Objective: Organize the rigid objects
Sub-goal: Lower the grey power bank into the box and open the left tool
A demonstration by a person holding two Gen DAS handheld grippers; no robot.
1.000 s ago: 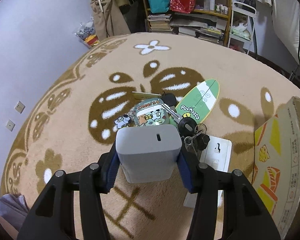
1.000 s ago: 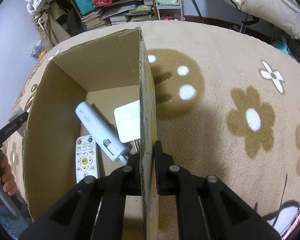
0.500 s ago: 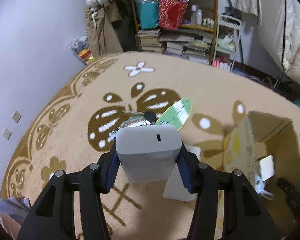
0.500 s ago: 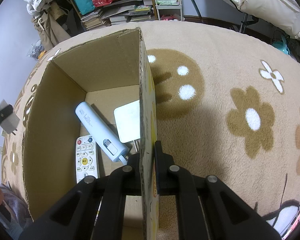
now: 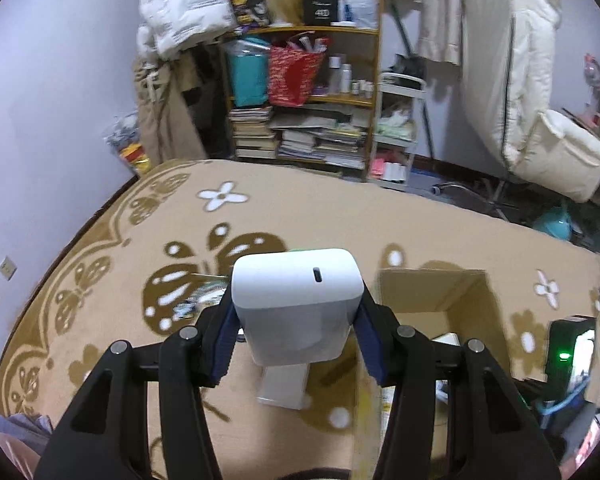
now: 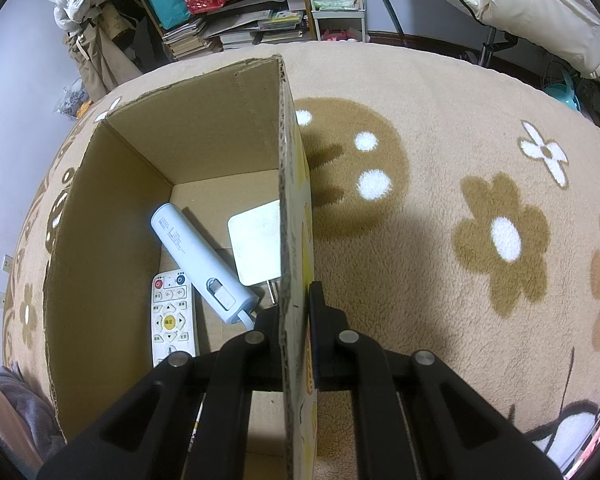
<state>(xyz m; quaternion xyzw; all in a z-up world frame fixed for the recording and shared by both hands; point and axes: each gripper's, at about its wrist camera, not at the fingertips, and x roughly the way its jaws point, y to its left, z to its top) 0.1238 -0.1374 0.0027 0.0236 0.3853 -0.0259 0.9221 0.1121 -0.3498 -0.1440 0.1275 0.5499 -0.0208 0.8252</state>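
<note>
My left gripper (image 5: 298,320) is shut on a white charger block (image 5: 296,300), held high above the carpet with the open cardboard box (image 5: 432,292) to its lower right. In the right wrist view my right gripper (image 6: 296,312) is shut on the box wall (image 6: 290,200). Inside the box lie a pale blue power bank (image 6: 196,260), a white remote control (image 6: 172,316) and a flat white adapter (image 6: 256,248). A white item (image 5: 282,388) lies on the carpet under the charger block. Other small items on the butterfly pattern are mostly hidden behind the block.
A beige carpet (image 5: 320,220) with brown butterflies and flowers covers the floor. A cluttered bookshelf (image 5: 300,120) with bags and book stacks stands at the back, with a white cart (image 5: 396,136) beside it. A person's grey sleeve (image 6: 8,392) shows at lower left.
My left gripper has risen and swung right with the charger block, so the box now sits near it and the floor items have dropped out of sight. The right gripper and box have not moved.
</note>
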